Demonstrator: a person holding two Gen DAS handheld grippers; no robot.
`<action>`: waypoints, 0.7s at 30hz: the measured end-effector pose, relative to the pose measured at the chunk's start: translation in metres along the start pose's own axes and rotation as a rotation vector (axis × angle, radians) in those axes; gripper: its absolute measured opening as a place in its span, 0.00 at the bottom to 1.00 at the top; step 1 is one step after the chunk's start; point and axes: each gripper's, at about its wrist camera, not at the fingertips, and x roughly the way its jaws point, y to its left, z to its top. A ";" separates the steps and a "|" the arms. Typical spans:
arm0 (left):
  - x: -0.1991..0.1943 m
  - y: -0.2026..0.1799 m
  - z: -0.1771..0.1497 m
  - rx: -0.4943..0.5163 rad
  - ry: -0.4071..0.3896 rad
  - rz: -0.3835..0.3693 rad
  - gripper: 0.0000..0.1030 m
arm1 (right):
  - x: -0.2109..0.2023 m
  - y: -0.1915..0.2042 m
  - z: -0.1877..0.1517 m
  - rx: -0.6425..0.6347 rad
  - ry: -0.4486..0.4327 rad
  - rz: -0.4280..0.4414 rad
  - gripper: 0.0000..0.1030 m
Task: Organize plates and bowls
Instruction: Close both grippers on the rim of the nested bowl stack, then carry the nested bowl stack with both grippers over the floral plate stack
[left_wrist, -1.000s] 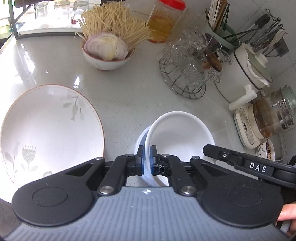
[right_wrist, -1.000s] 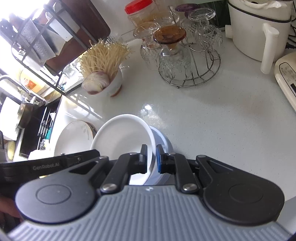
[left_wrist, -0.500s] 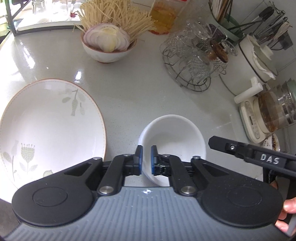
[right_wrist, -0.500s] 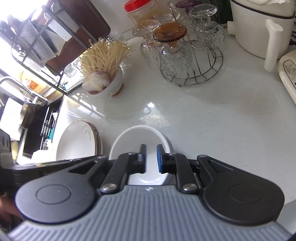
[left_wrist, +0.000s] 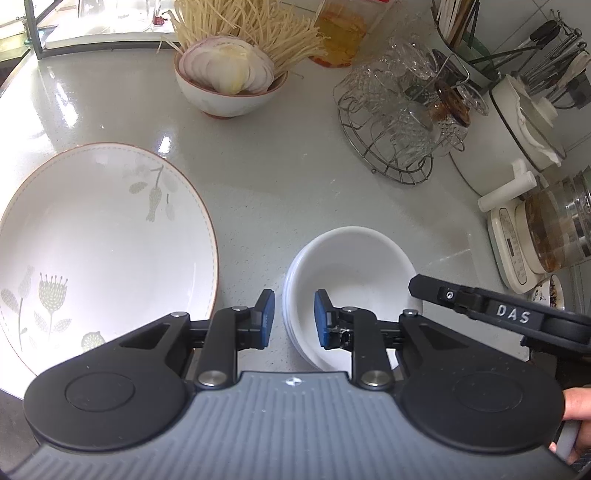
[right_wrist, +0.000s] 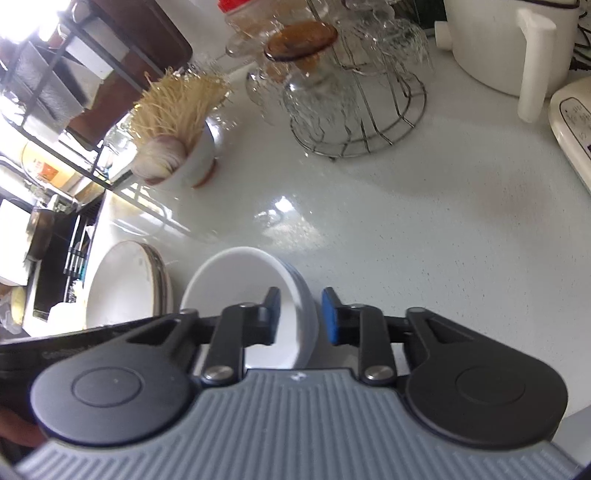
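Straddling opposite rims of the white bowl stack (left_wrist: 354, 266) on the counter (left_wrist: 280, 177) beside the flowered plate (left_wrist: 103, 236), your left gripper (left_wrist: 291, 317) is spreading its jaws, pads clear, while your right gripper (right_wrist: 301, 315) stands parted, gripping nothing.

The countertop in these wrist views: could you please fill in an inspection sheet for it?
Surface: glossy pale countertop.
Job's things: white bowls nested; flowered plate beside them.
Clutter: bowl of noodles and onion, wire rack of glasses, white pot.
Grippers: left gripper jaws opening, astride the bowl rim, pads clear; right gripper open astride the opposite rim.
Cables: nothing seen.
Surroundings: utensil holder, metal shelf.
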 end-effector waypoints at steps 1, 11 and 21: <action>0.000 0.001 -0.001 -0.002 0.001 0.002 0.26 | 0.002 -0.001 -0.001 -0.003 0.003 0.002 0.22; 0.008 0.003 -0.003 -0.039 0.025 -0.007 0.36 | 0.017 -0.010 -0.008 0.029 0.039 0.029 0.21; 0.024 0.001 -0.005 -0.069 0.041 0.002 0.45 | 0.026 -0.024 -0.010 0.095 0.087 0.091 0.41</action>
